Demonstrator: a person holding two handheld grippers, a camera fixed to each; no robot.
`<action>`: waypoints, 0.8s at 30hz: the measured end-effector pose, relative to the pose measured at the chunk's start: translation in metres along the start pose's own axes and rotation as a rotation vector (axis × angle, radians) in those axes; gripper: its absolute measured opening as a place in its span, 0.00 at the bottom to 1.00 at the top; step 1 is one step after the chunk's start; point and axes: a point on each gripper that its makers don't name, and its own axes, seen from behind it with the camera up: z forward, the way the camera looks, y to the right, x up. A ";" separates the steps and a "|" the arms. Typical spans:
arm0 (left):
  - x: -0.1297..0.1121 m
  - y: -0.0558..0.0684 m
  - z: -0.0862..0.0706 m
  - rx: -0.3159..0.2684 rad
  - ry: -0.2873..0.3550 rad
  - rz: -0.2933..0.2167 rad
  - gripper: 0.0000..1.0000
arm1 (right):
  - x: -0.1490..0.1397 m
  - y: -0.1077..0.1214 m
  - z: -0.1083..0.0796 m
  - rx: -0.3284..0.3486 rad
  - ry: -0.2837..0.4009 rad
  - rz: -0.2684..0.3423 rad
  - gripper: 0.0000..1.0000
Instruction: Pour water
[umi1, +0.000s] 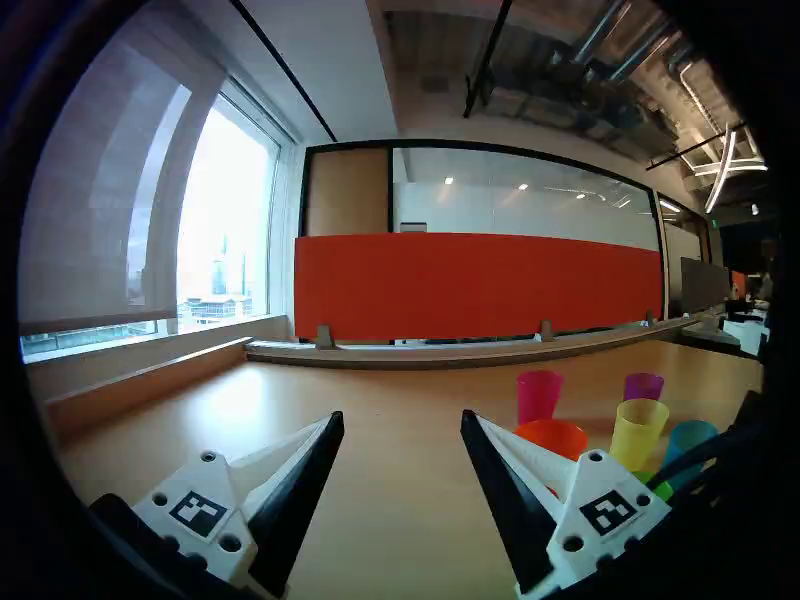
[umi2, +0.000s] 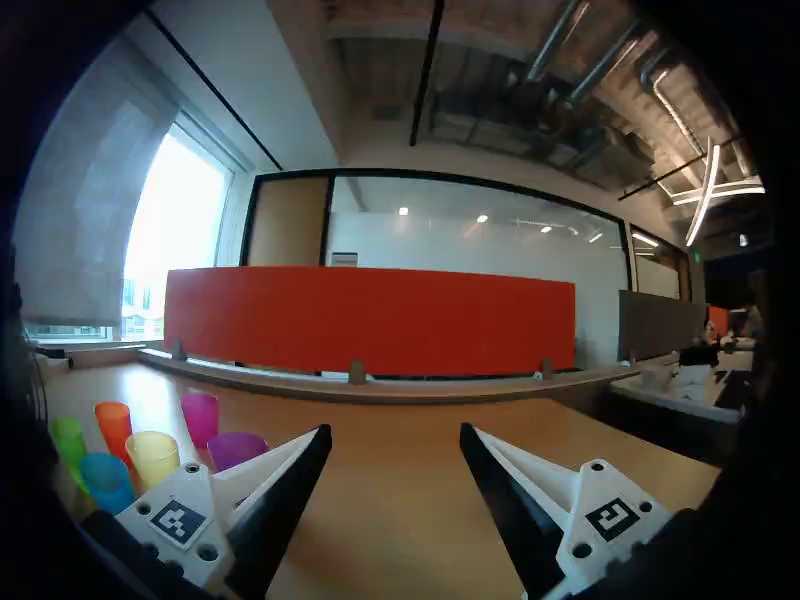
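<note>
in the left gripper view, the left tool (umi1: 400, 455) is held wide open and empty above the wooden desk (umi1: 400, 400); a cluster of coloured cups (umi1: 638, 430) is seen standing on the desk to its right. in the right gripper view, the cups (umi2: 152, 455) are found at the left, beside the right tool (umi2: 395, 470), likewise spread wide with nothing gripped.

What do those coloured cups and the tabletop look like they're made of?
Cups: probably thin plastic, smooth and translucent, since light glows through the walls. Tabletop: wood-look, perhaps laminate or veneer, with a satin finish that shows soft window glare. The grain is too faint to settle which.
</note>
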 end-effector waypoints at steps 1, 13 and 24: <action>0.000 0.000 0.000 0.000 0.000 0.000 0.86 | -0.002 0.000 0.000 0.002 -0.003 0.000 0.99; 0.000 0.000 0.000 0.000 0.000 0.000 0.86 | -0.019 0.003 0.001 0.007 -0.040 0.008 0.99; 0.000 0.000 0.000 0.000 0.000 0.000 0.86 | -0.024 0.007 0.004 0.009 -0.056 0.038 1.00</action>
